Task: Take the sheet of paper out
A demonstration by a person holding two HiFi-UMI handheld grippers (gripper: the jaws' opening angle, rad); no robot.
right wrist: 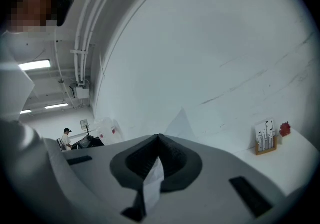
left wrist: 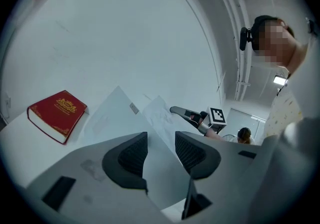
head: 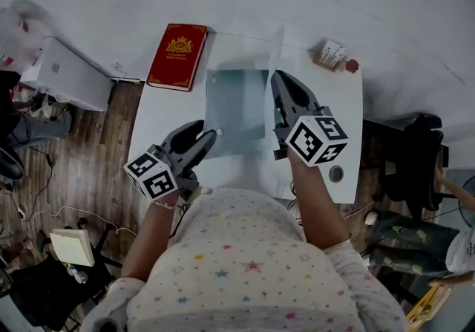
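My right gripper point(right wrist: 159, 143) has its ribbed black pads pressed together on the sheet of paper point(right wrist: 153, 183). A thin white strip of the sheet runs down through the closed jaws. From the head view, the sheet of paper point(head: 258, 52) stands up off the far edge of the plastic folder point(head: 236, 104), with one corner pinched in the right gripper point(head: 276, 79). I cannot tell how much of it is still inside.

The folder is a flat, translucent grey-green sleeve lying on the white table point(head: 326, 108). It has a small round snap near its near left corner. My left gripper point(head: 209, 134) hangs over that corner. In its own view, the left gripper point(left wrist: 161, 150) has its jaws a narrow way apart, and the smooth folder point(left wrist: 107, 118) shows in the gap. I cannot tell whether they touch.

A red hardback book point(head: 177, 56) with a gold emblem lies flat at the table's far left. A small wooden card stand point(head: 331, 53) and a red flower point(head: 352, 65) sit at the far right.
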